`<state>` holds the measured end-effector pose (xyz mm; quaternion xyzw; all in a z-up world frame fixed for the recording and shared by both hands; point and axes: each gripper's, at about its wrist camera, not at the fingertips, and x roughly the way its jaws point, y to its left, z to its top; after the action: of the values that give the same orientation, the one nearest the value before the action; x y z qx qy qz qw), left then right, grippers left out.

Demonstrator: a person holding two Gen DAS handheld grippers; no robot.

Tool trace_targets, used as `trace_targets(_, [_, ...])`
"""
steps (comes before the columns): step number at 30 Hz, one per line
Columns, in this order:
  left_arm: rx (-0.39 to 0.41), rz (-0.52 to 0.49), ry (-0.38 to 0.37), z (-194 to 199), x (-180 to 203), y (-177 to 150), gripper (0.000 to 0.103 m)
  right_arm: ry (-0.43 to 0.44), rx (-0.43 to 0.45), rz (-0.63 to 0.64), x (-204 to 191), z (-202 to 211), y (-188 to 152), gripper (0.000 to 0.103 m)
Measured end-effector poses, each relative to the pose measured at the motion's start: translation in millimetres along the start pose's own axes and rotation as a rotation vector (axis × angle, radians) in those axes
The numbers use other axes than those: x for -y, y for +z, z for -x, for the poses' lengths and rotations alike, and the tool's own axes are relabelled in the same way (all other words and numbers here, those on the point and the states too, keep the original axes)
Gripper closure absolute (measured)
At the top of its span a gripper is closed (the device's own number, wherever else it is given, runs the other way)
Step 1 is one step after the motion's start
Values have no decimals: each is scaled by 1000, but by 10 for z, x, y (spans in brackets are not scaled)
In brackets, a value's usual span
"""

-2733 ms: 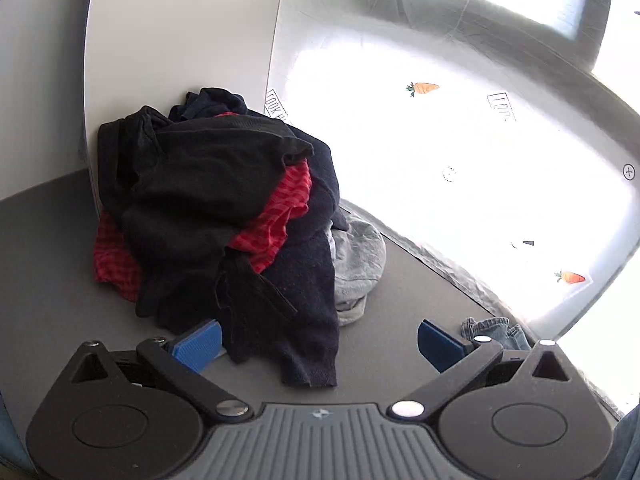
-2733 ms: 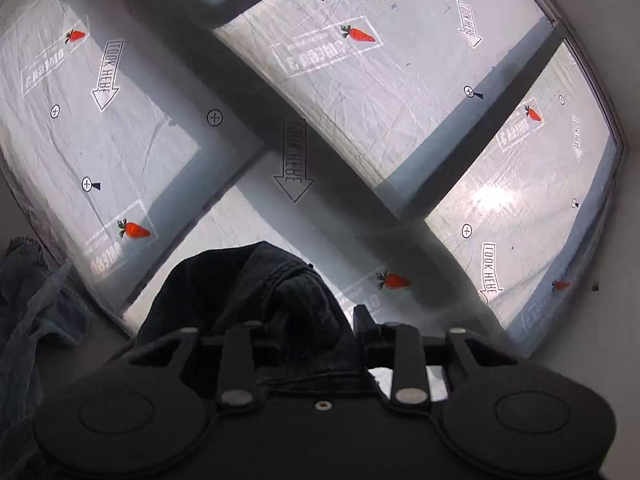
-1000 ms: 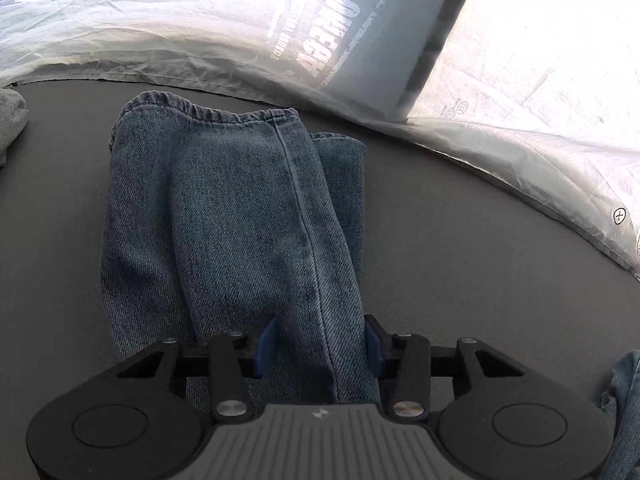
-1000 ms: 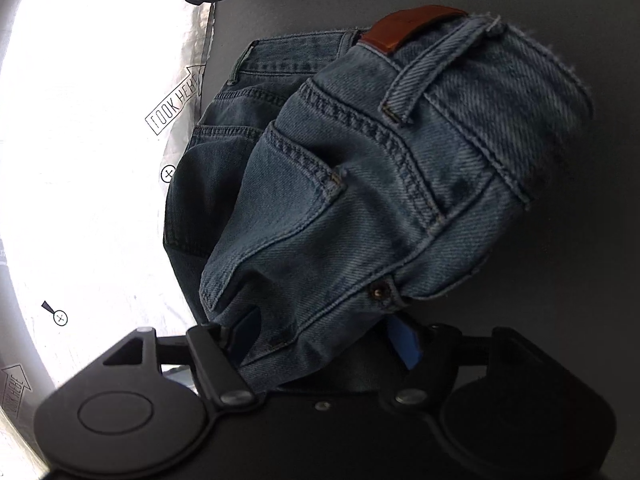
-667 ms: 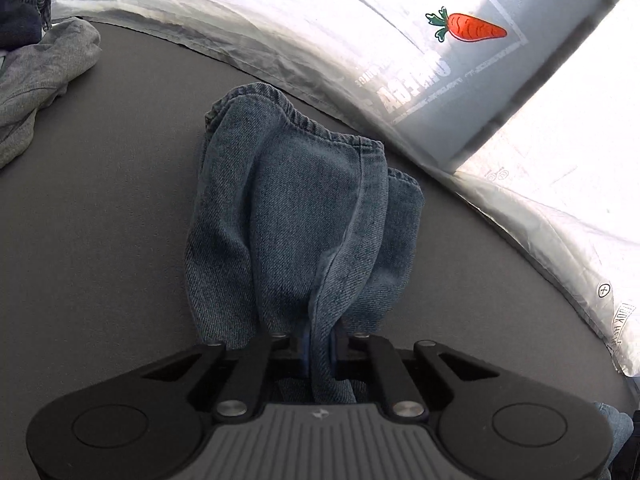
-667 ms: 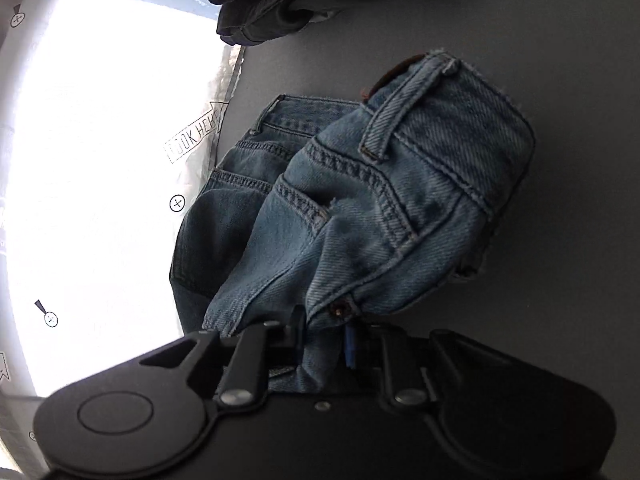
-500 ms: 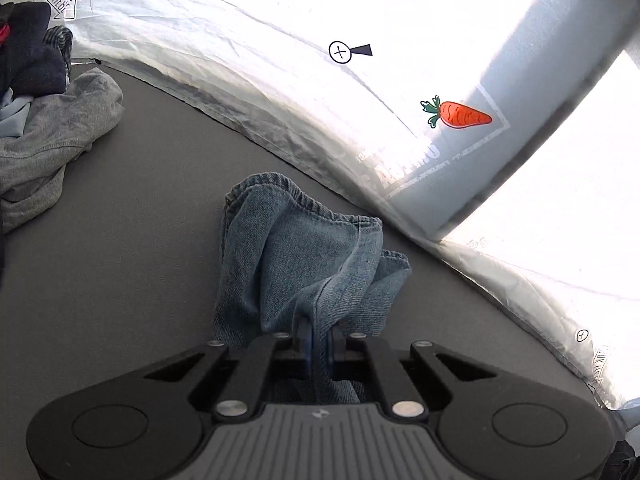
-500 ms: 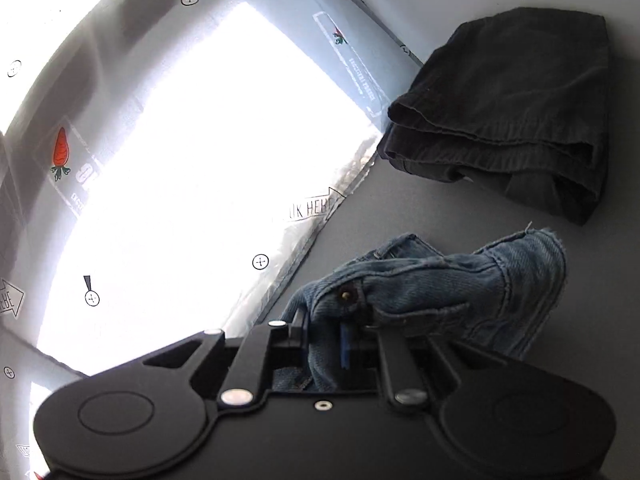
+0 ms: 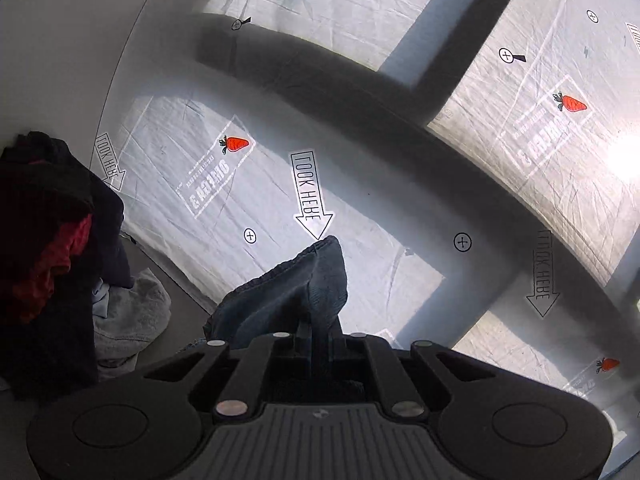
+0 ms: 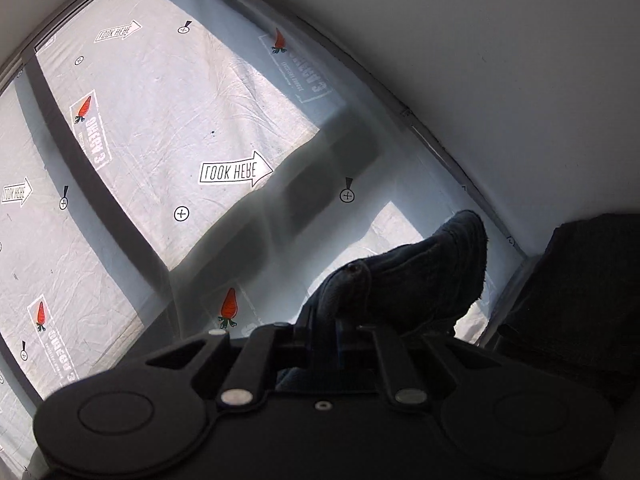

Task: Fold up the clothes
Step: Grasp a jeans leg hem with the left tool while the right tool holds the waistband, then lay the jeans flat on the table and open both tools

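Observation:
Blue jeans are pinched in both grippers and lifted off the grey table. My left gripper is shut on a bunched leg end that stands up in front of the covered window. In the right wrist view, my right gripper is shut on the waistband end of the jeans, where a metal rivet shows. The rest of the jeans hangs below both grippers, out of sight.
A pile of dark and red clothes with a grey garment lies at the left. Folded dark trousers sit at the right by the white wall. A printed plastic sheet covers the window behind.
Both grippers closed on the jeans and lifted them off the table. The cameras now tilt up toward the window instead of down at the tabletop.

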<state>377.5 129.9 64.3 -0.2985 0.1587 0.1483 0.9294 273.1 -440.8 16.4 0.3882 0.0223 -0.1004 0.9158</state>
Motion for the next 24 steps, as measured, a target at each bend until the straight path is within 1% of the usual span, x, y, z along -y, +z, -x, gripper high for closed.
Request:
trace_targets(2, [-54, 41, 51, 317, -339, -263, 95, -73, -75, -35, 375, 168, -251, 93])
trace_targets(3, [-92, 55, 85, 422, -486, -409, 95, -130, -131, -56, 624, 284, -436, 92])
trace_targets(6, [-276, 65, 253, 624, -1073, -1014, 95, -339, -305, -82, 1221, 508, -923, 92])
trace_targets(7, [-343, 56, 316, 658, -1288, -1257, 96, -413, -370, -66, 1400, 548, -1090, 91])
trace_targets(8, [-412, 39, 383, 673, -1510, -1519, 95, -468, -428, -52, 1536, 570, -1230, 89])
trace_targets(9, [-469, 33, 431, 675, -1683, -1716, 95, -515, -480, -41, 1656, 586, -1357, 89])
trace_targets(10, [-519, 32, 468, 669, -1825, -1871, 95, -562, -533, -31, 1775, 603, -1485, 89])
trace_targets(12, [-577, 83, 511, 696, -2069, -2069, 95, -602, -575, -14, 1859, 643, -1628, 84])
trace_targets(14, [-579, 89, 503, 723, -2143, -2080, 91, -629, -580, 49, 1868, 632, -1769, 81])
trace_targets(15, [-575, 86, 493, 736, -2161, -2066, 91, -634, -582, 79, 1809, 631, -1799, 76])
trace_targets(16, [-570, 55, 485, 733, -2134, -2038, 91, -634, -585, 99, 1741, 635, -1802, 73])
trace_targets(17, [-566, 8, 476, 719, -2080, -2002, 91, -629, -588, 110, 1682, 658, -1798, 66])
trace_targets(18, [-560, -39, 469, 709, -2022, -1987, 91, -626, -587, 115, 1662, 678, -1797, 64])
trace_targets(21, [-543, -162, 443, 689, -1856, -1982, 83, -623, -585, 132, 1634, 691, -1833, 57])
trace_targets(22, [-538, -185, 431, 688, -1821, -1981, 79, -617, -584, 143, 1608, 683, -1874, 57])
trace_targets(23, [-533, -208, 419, 687, -1786, -1980, 74, -610, -583, 154, 1583, 685, -1913, 55])
trace_targets(24, [-533, -234, 410, 671, -1764, -1988, 70, -599, -587, 174, 1544, 652, -1992, 47])
